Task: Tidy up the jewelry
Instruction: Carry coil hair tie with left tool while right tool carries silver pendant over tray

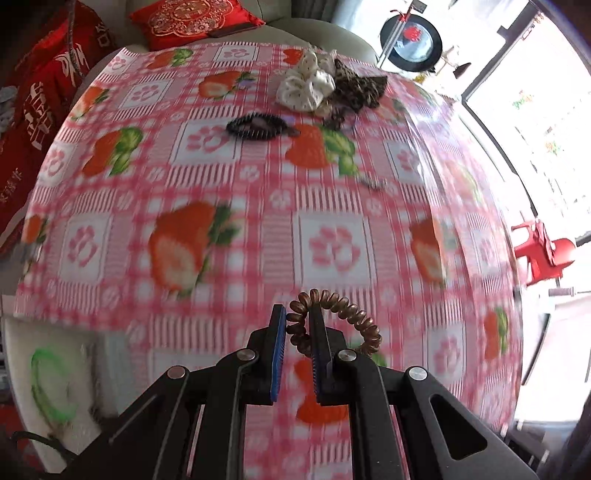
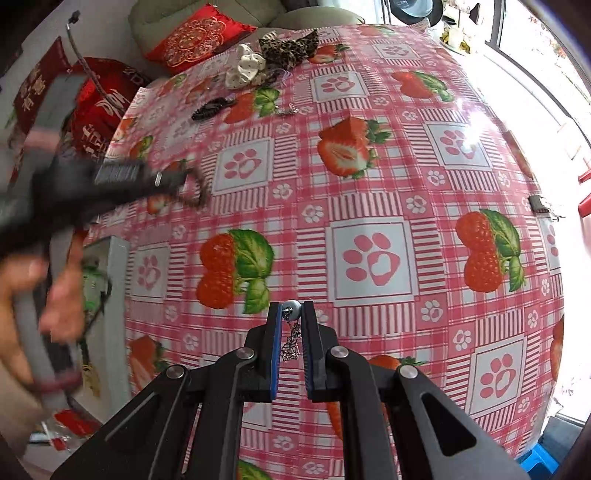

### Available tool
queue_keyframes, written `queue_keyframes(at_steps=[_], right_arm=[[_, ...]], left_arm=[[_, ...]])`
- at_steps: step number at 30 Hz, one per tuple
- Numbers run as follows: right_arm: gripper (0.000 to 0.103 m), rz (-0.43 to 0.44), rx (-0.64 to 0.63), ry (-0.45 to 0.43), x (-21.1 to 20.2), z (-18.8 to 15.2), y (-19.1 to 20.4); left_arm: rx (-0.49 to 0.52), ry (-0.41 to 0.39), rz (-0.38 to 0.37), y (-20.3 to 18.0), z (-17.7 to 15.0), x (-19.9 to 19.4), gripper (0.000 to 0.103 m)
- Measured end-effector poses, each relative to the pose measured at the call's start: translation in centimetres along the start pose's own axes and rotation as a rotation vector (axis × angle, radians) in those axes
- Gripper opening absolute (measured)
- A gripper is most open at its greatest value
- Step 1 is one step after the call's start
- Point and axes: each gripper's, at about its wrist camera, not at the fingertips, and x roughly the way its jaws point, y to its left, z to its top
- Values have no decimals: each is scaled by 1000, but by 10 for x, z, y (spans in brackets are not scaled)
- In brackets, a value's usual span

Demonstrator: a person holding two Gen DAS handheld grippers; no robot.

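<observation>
My left gripper (image 1: 298,312) is shut on a brown spiral hair tie (image 1: 338,317) and holds it above the strawberry tablecloth (image 1: 221,192); it appears blurred in the right wrist view (image 2: 192,184). My right gripper (image 2: 291,308) is shut on a silver chain with a pearl bead (image 2: 291,334), which hangs between the fingers. At the table's far side lie a black beaded bracelet (image 1: 256,127), a cream scrunchie (image 1: 306,86), a leopard scrunchie (image 1: 356,88) and a thin chain (image 2: 286,110).
A white box with green markings (image 1: 55,387) stands at the table's near left edge. Red cushions (image 1: 192,18) lie on a sofa behind the table. A red plastic chair (image 1: 543,251) stands to the right by the window.
</observation>
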Motion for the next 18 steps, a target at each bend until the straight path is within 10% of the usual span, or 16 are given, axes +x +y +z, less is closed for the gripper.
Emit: queue_keyframes(at_steps=[18], right_arm=[[11, 89, -134, 33, -23, 3, 97]], left_arm=[[-111, 23, 53, 78, -100, -84, 19]])
